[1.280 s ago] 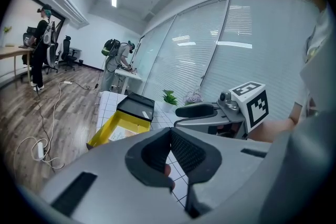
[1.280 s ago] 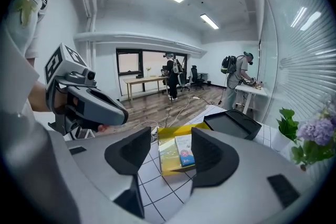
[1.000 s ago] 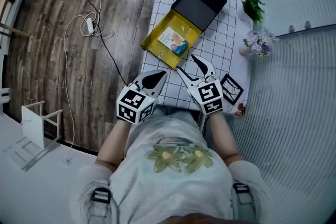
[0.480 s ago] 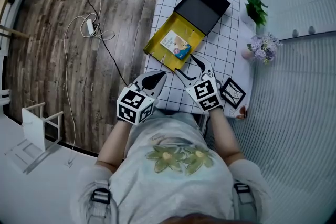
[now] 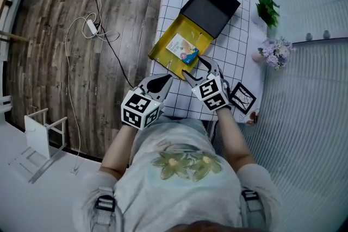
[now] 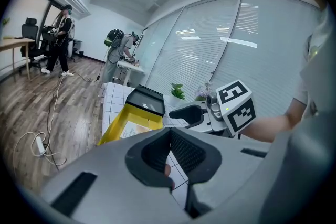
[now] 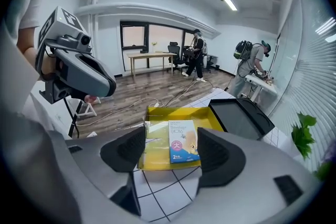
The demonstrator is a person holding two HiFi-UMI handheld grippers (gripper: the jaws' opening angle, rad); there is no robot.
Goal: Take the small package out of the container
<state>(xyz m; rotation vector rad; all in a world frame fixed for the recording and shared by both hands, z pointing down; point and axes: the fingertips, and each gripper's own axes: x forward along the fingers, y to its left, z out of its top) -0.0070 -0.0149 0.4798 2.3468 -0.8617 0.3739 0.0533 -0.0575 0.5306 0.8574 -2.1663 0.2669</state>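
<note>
A yellow open box (image 5: 166, 51) lies on the grid-cloth table (image 5: 234, 51), its black lid (image 5: 211, 7) folded back at the far end. The small white and blue package (image 5: 184, 49) lies flat inside it, and shows also in the right gripper view (image 7: 182, 141). My right gripper (image 5: 194, 67) hovers just before the box's near edge. It is open; its jaws have just been opening wider, and nothing is between the pads (image 7: 218, 157). My left gripper (image 5: 157, 82) hangs at the table's near left edge, shut and empty, its pads (image 6: 181, 152) meeting.
A potted plant (image 5: 268, 8) and a flower bunch (image 5: 276, 51) stand at the table's right side. A black square frame (image 5: 242, 96) lies by my right hand. Cables (image 5: 89, 27) trail over the wooden floor at left, near a white stool (image 5: 38, 127). People stand far off (image 7: 197, 57).
My right gripper has sunk and moved forward toward the yellow box, with its jaws a little wider apart. The left gripper has hardly shifted.
</note>
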